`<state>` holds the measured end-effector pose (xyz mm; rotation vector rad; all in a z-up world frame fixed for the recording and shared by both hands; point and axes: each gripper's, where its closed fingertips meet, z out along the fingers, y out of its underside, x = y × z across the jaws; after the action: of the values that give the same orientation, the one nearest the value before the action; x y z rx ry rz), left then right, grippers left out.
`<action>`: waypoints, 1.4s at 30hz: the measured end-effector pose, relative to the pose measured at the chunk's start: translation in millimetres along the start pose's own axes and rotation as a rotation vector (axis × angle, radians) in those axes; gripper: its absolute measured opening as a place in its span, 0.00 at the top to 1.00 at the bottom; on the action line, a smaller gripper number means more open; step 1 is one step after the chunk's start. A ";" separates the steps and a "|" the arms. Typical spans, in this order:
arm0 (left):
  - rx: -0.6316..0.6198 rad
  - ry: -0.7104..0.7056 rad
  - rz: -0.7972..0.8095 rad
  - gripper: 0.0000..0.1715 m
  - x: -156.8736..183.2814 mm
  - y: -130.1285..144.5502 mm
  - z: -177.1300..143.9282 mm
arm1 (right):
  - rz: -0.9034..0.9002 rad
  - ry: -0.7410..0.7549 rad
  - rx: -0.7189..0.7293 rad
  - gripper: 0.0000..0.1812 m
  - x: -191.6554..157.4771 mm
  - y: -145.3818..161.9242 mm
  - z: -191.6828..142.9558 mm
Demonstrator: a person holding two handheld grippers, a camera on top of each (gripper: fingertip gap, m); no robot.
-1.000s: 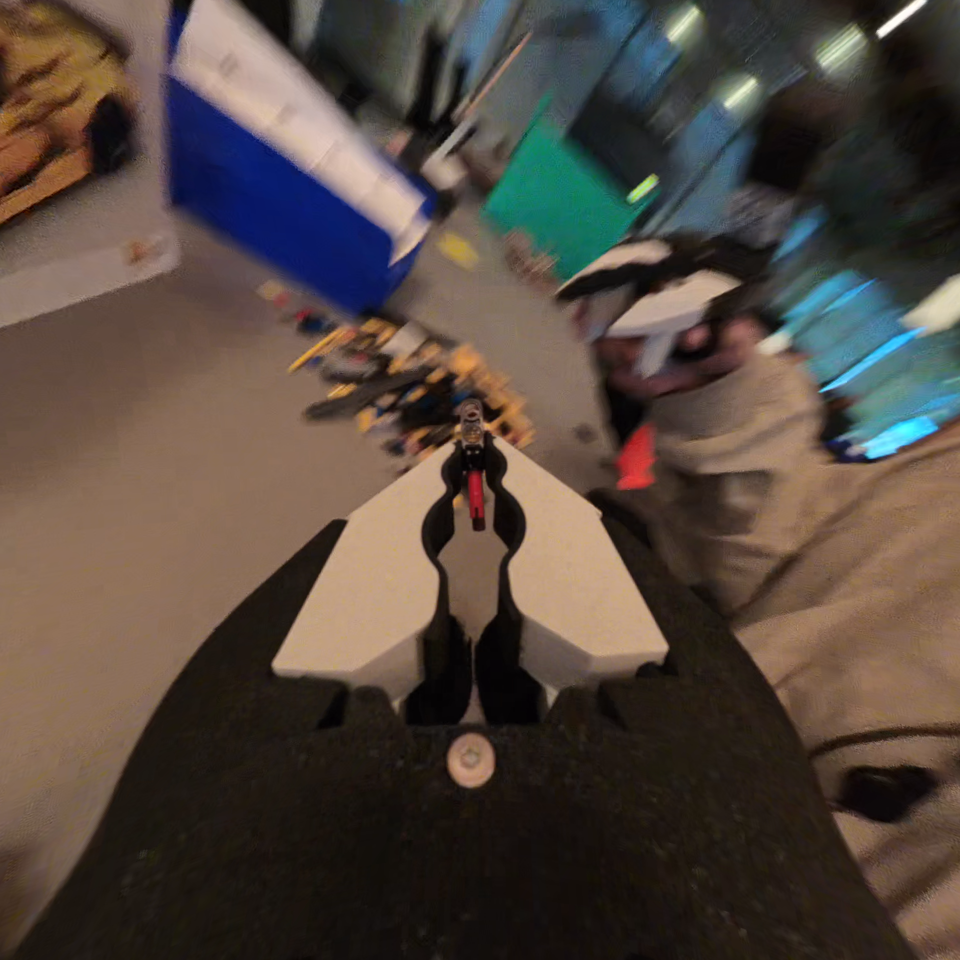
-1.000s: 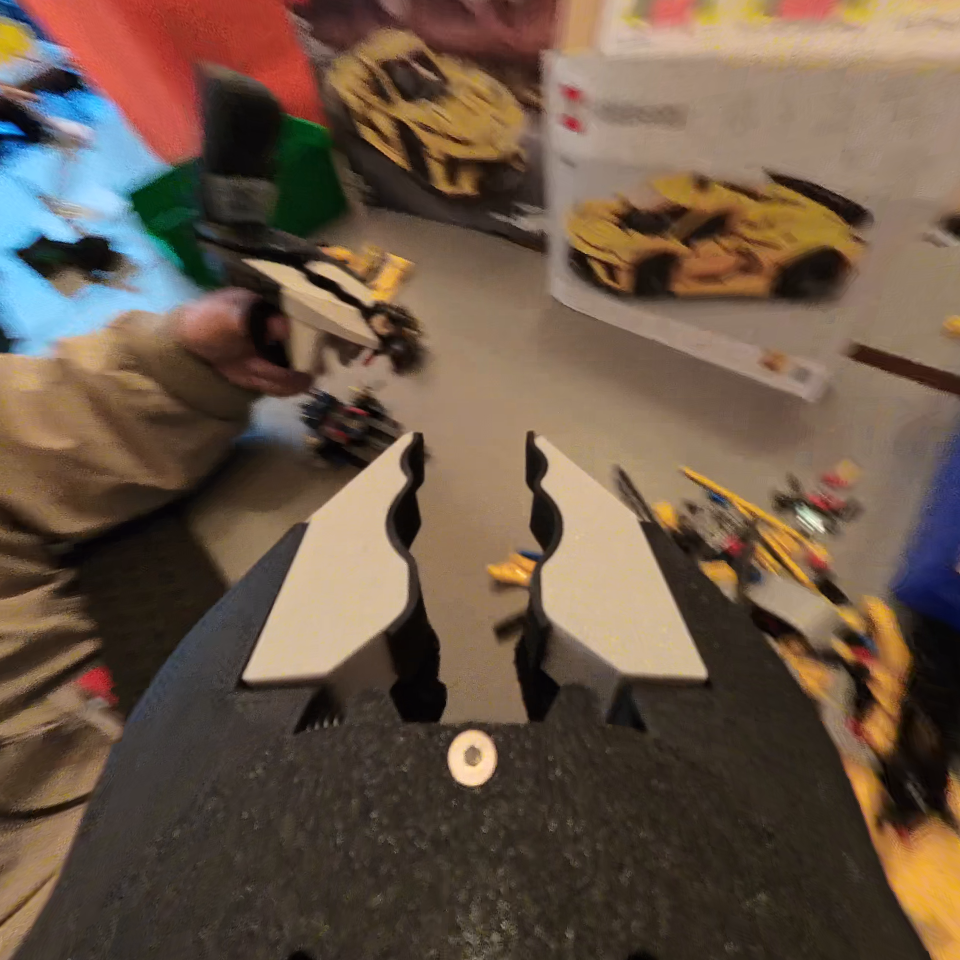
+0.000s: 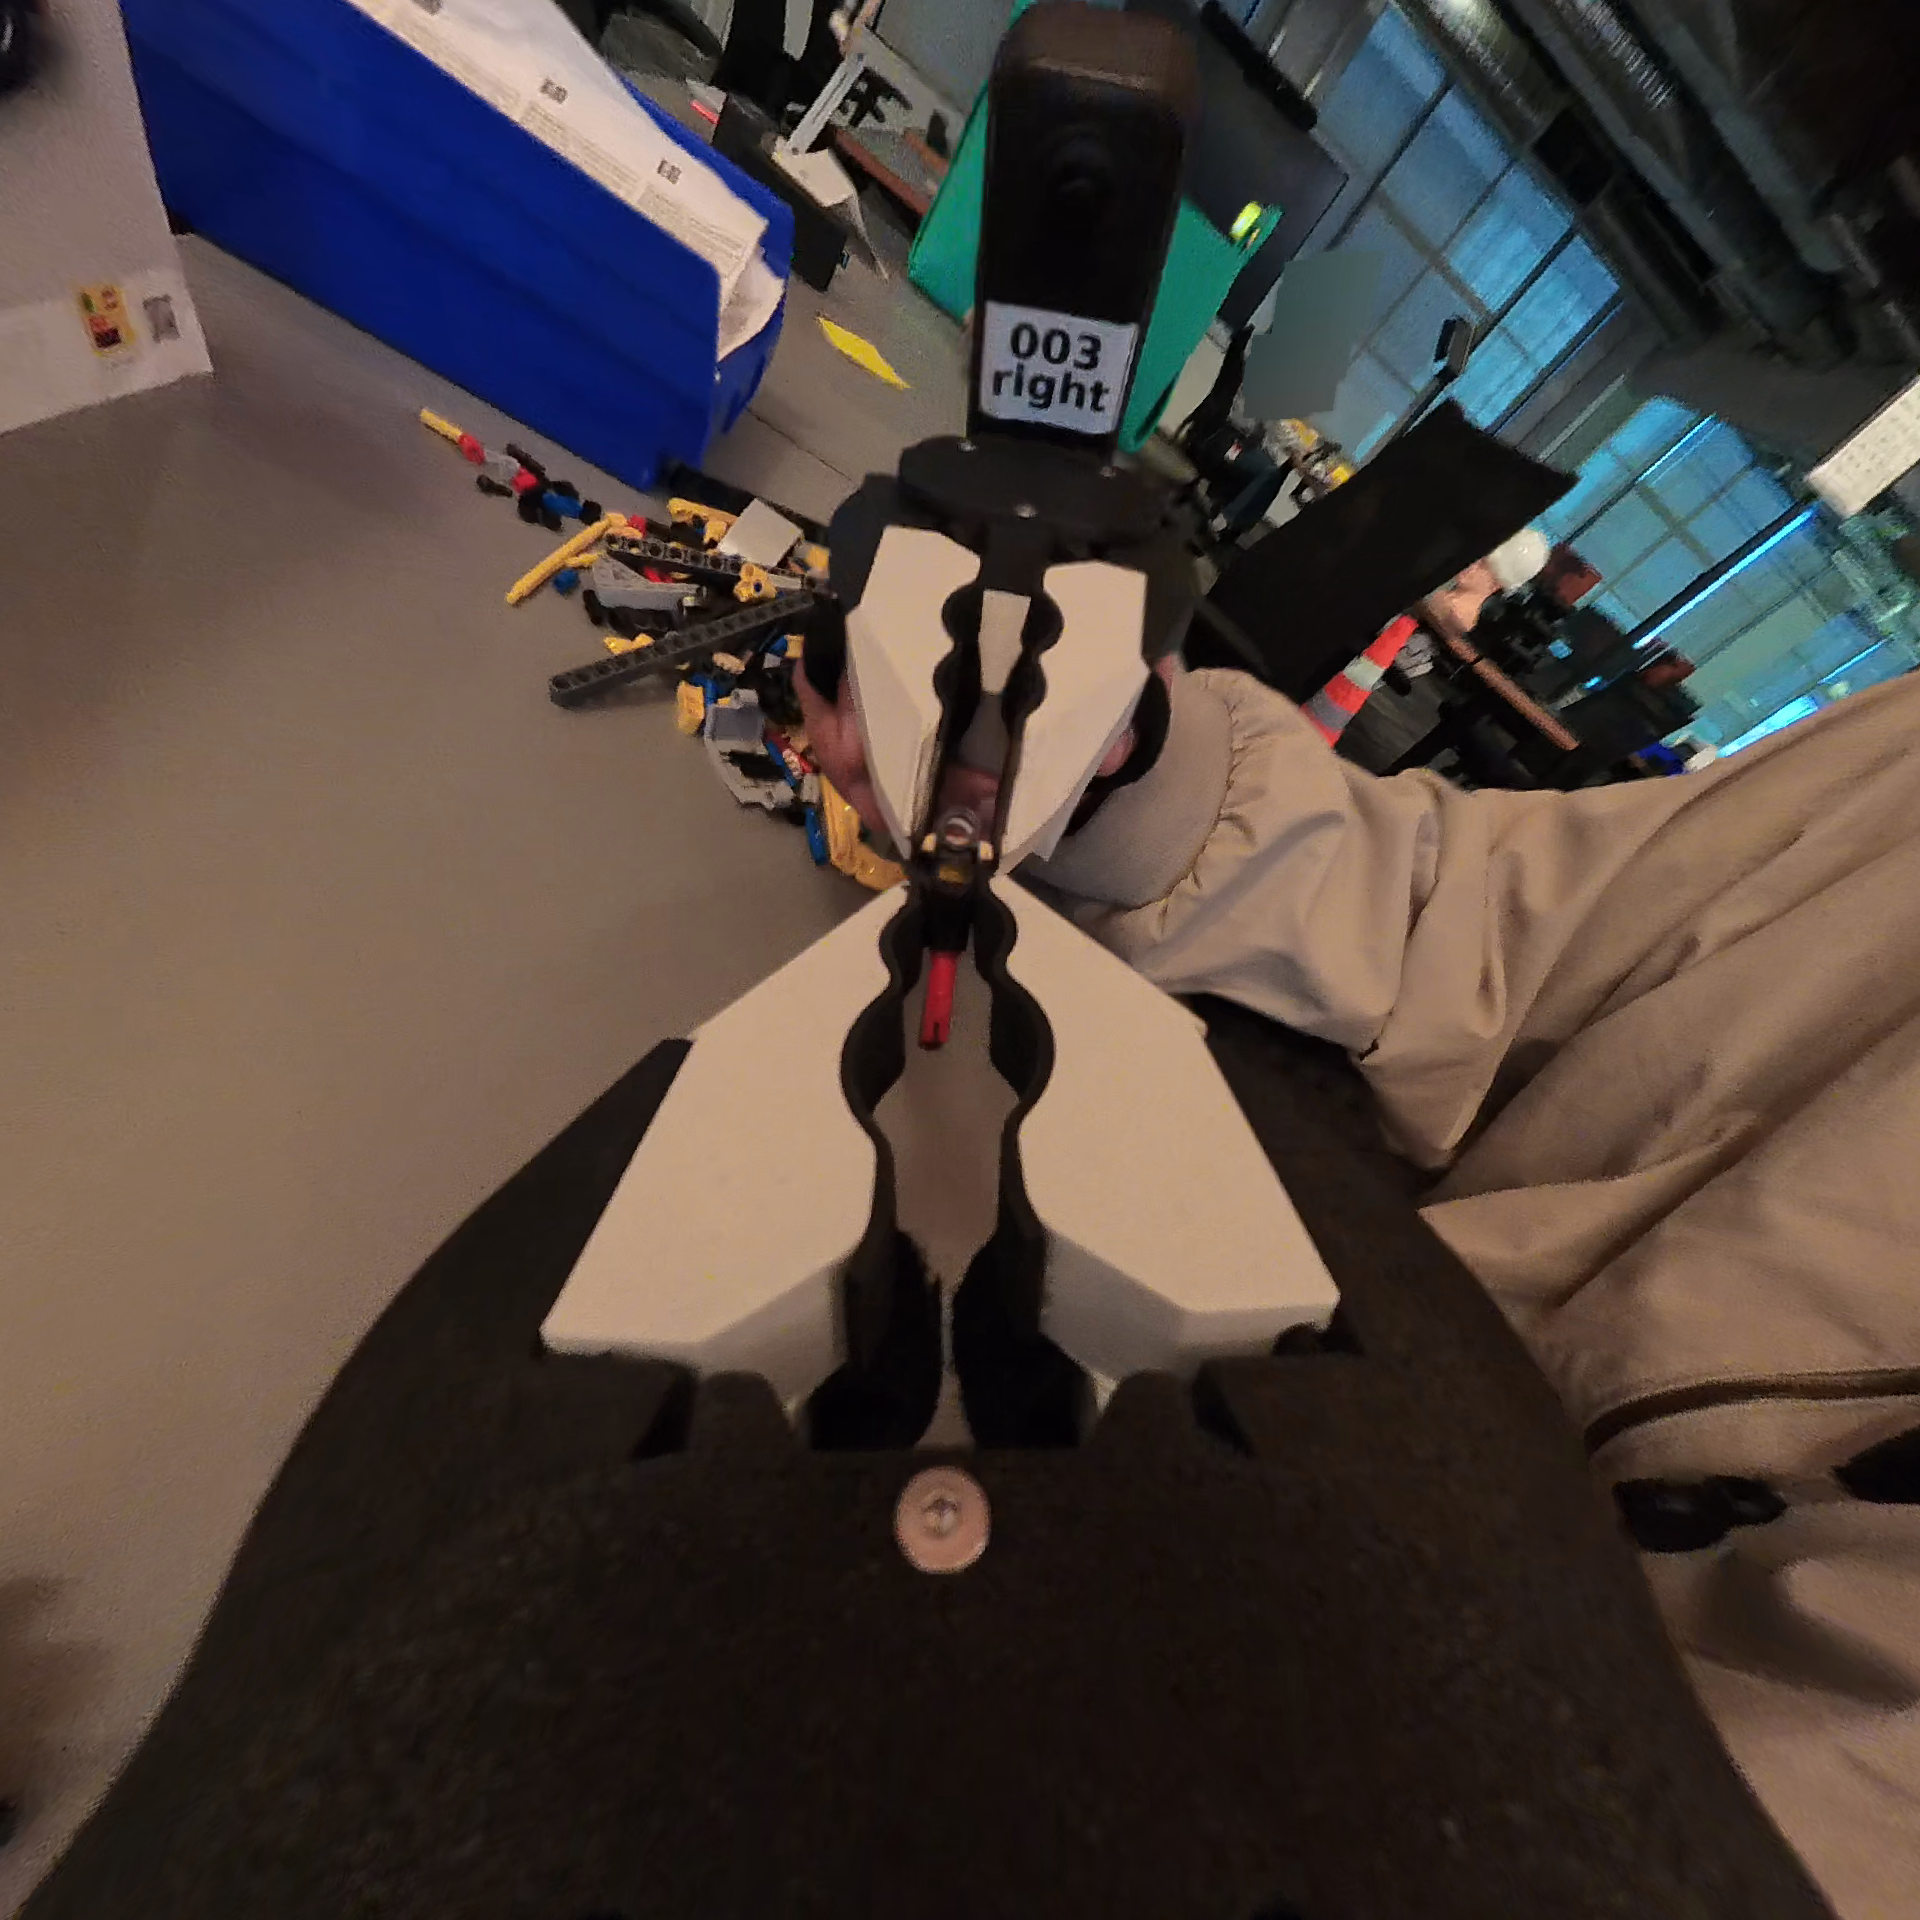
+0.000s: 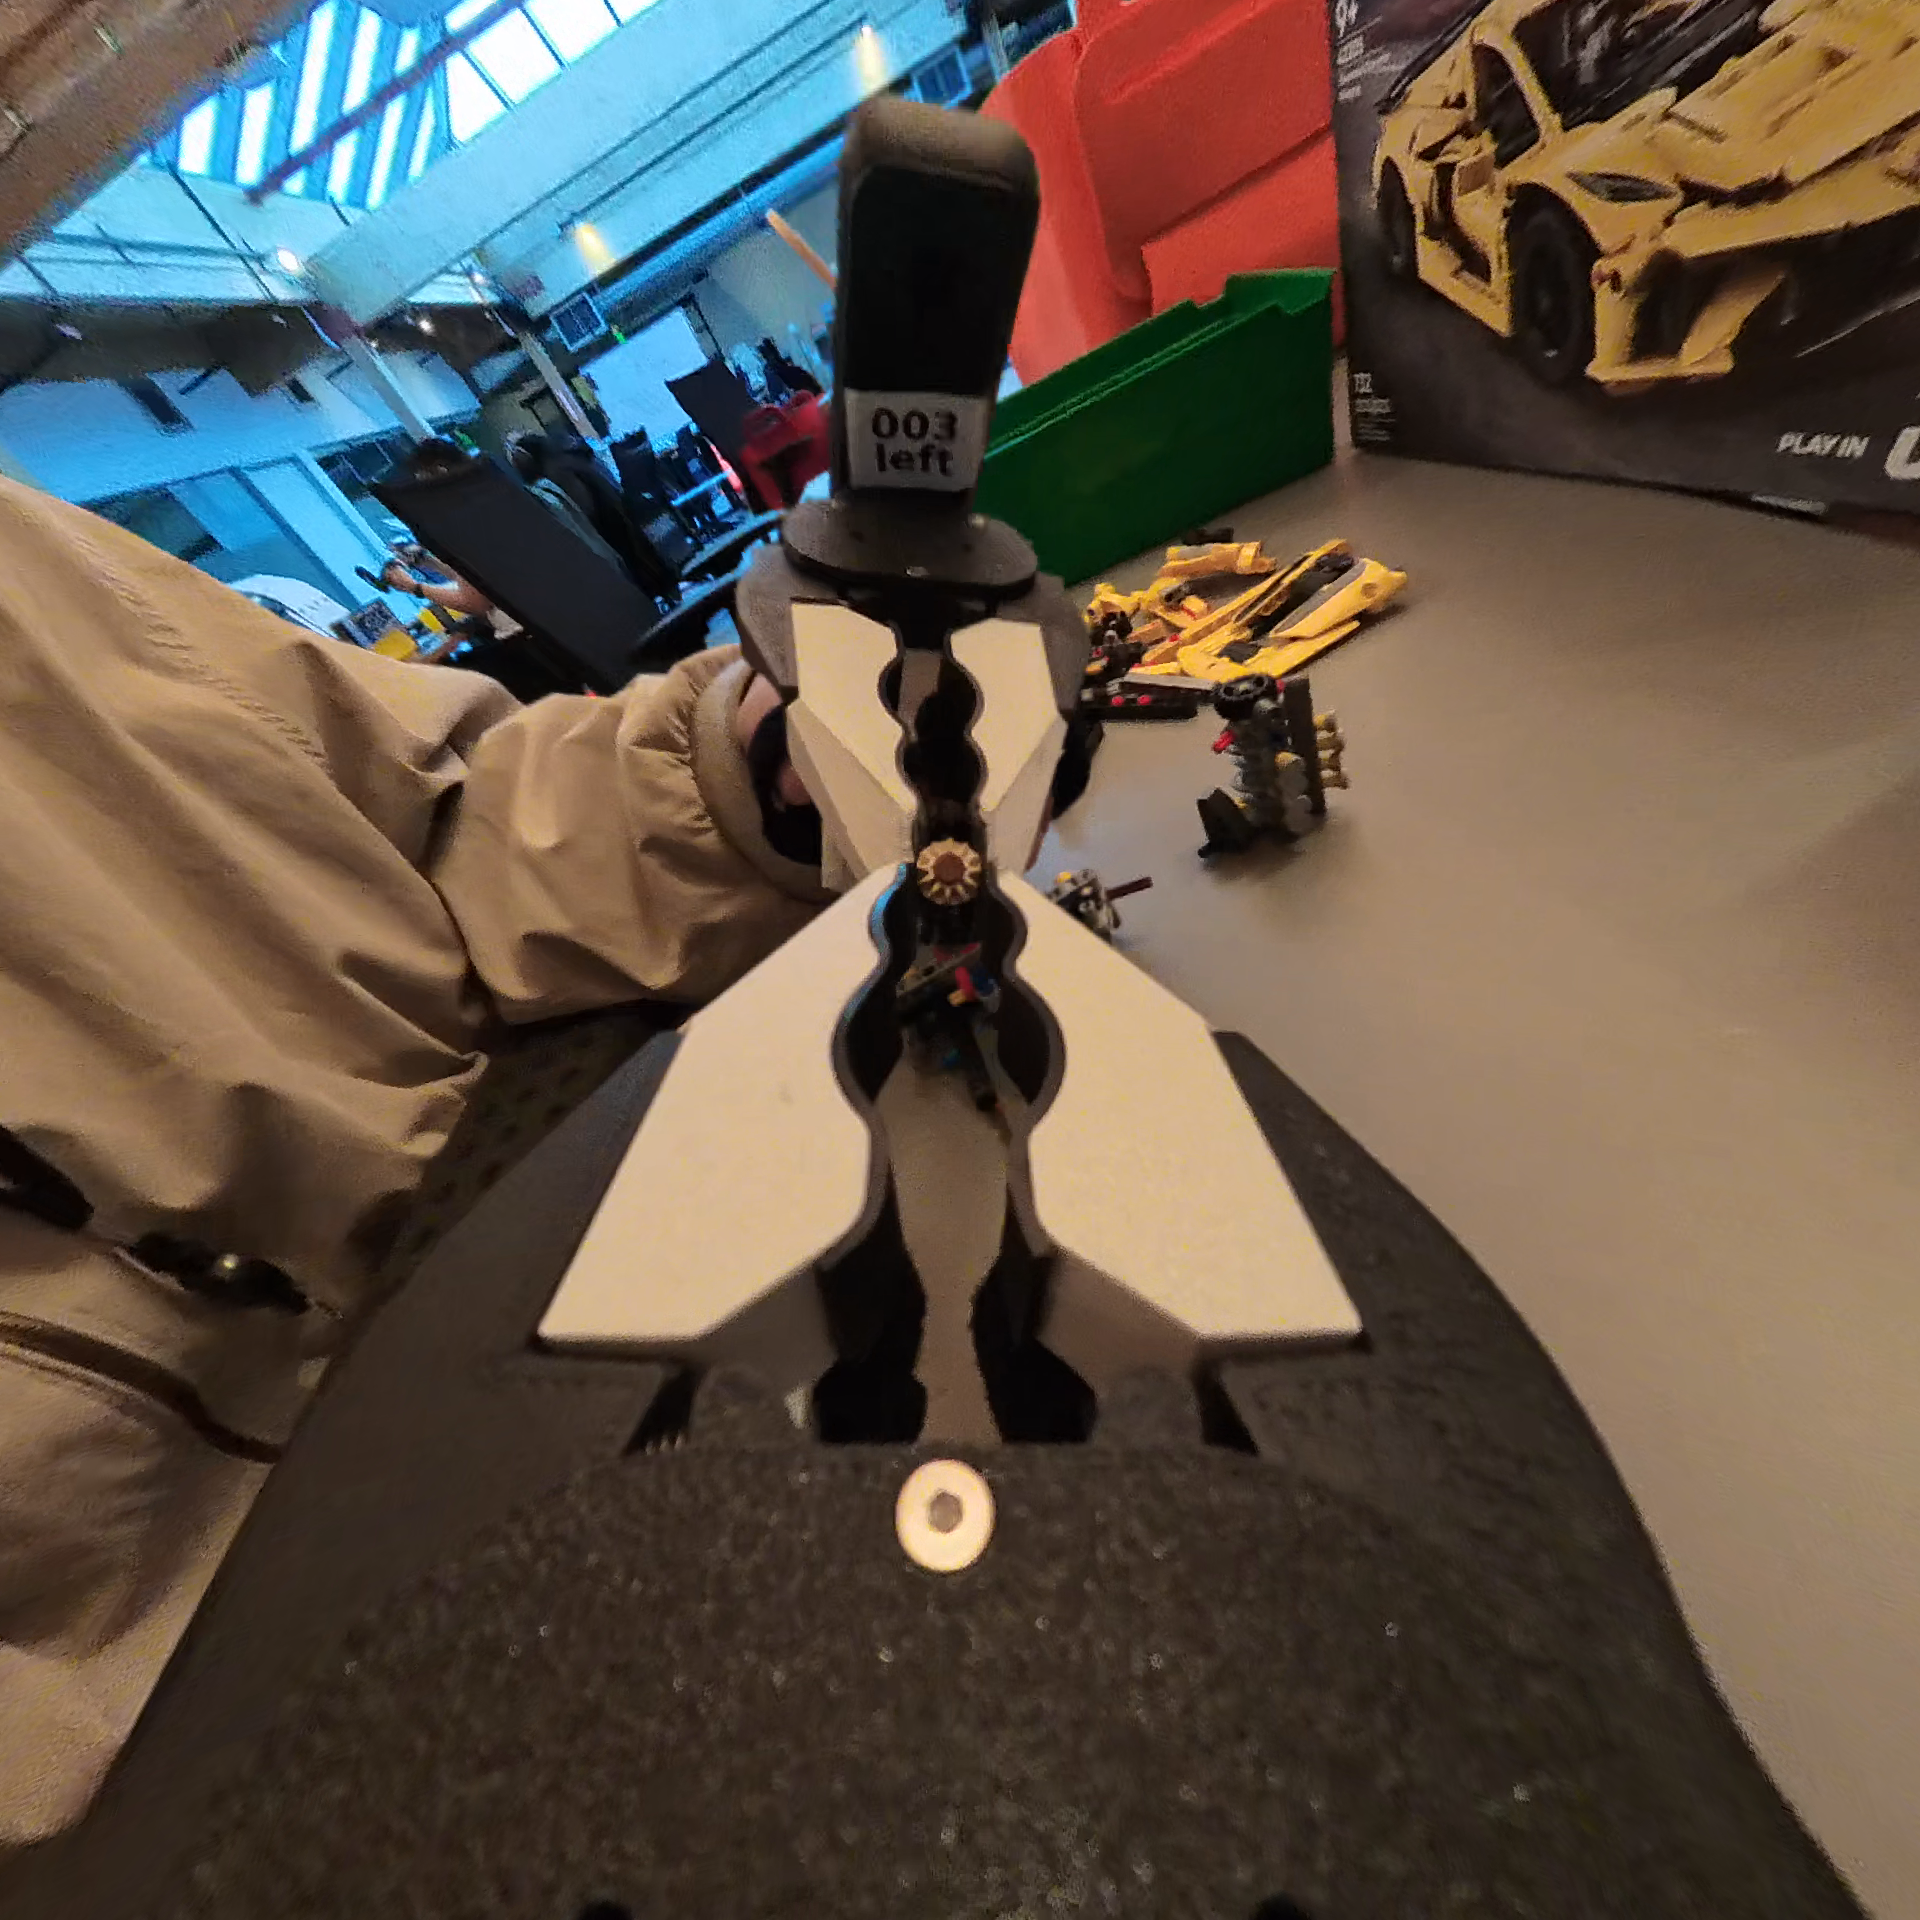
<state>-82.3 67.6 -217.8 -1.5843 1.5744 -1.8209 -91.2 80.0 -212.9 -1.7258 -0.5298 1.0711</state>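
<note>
Left wrist view: left gripper point(image 3: 948, 902) has its jaws clamped on a small brick assembly point(image 3: 943, 940) with a red pin trailing back between the fingers. The right gripper point(image 3: 961, 831) meets it tip to tip, its jaws nearly together at the same piece. A loose brick pile point(image 3: 707, 613) lies on the grey table point(image 3: 260, 831) beyond the assembly, before a blue bin point(image 3: 436, 208).

Right wrist view: right gripper point(image 4: 943, 883) grips the assembly point(image 4: 945, 868) at its tan gear end. Yellow car panels point(image 4: 1247, 603) lie beyond on the table point(image 4: 1558, 987).
</note>
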 end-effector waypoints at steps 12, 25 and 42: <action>0.030 0.012 0.020 0.98 -3.6 -1.2 -1.3 | 0.121 -0.016 0.092 0.95 6.8 -11.5 -7.5; 0.035 -0.030 0.159 0.98 0.7 -5.2 -8.0 | 0.162 -0.045 0.125 0.94 1.5 -14.7 -5.4; 0.108 -0.009 0.042 0.97 -7.7 -13.7 -9.8 | 0.392 -0.112 0.206 0.95 15.0 -18.1 -9.5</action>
<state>-81.7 83.9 -209.0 -1.4981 1.4684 -1.8414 -73.1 93.8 -201.6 -1.6289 -0.1407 1.4518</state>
